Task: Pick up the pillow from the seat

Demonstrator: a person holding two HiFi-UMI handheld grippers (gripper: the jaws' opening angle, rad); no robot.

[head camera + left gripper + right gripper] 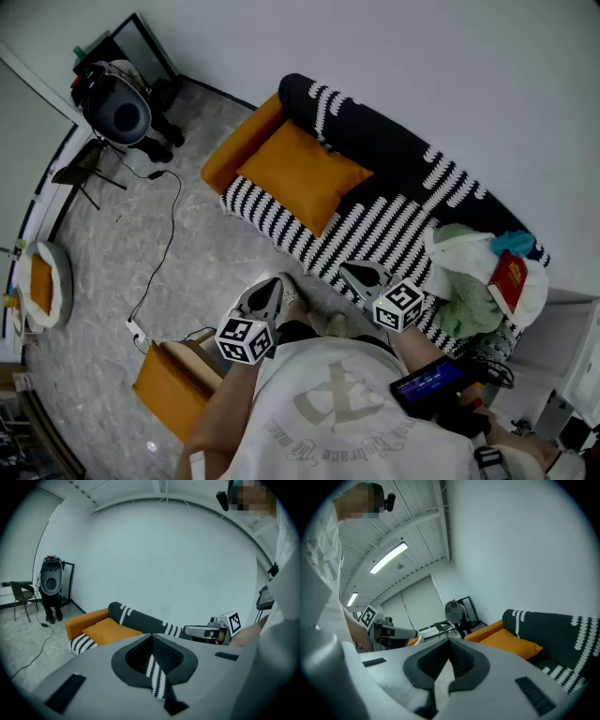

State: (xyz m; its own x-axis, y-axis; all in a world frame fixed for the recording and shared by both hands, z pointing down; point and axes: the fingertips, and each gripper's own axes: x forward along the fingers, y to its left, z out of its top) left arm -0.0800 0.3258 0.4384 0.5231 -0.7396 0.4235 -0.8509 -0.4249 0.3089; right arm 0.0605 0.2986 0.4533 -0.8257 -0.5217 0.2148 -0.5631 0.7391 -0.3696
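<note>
An orange pillow [300,173] lies on the left part of a sofa [394,220] covered in black and white stripes. The pillow [110,631] shows low and left in the left gripper view, and the pillow [511,642] sits right of centre in the right gripper view. My left gripper [265,292] and my right gripper [356,274] hover side by side in front of the sofa, well short of the pillow. Both are shut with nothing between the jaws. Each gripper view catches the other: the right gripper [206,631] and the left gripper [393,632].
Bags and clothes [473,277] with a red booklet [509,278] fill the sofa's right end. The sofa's orange armrest [239,142] is at its left. On the floor are a cable [161,253], an orange box [173,384] and a round bed [42,281]. A black machine [117,108] stands in the corner.
</note>
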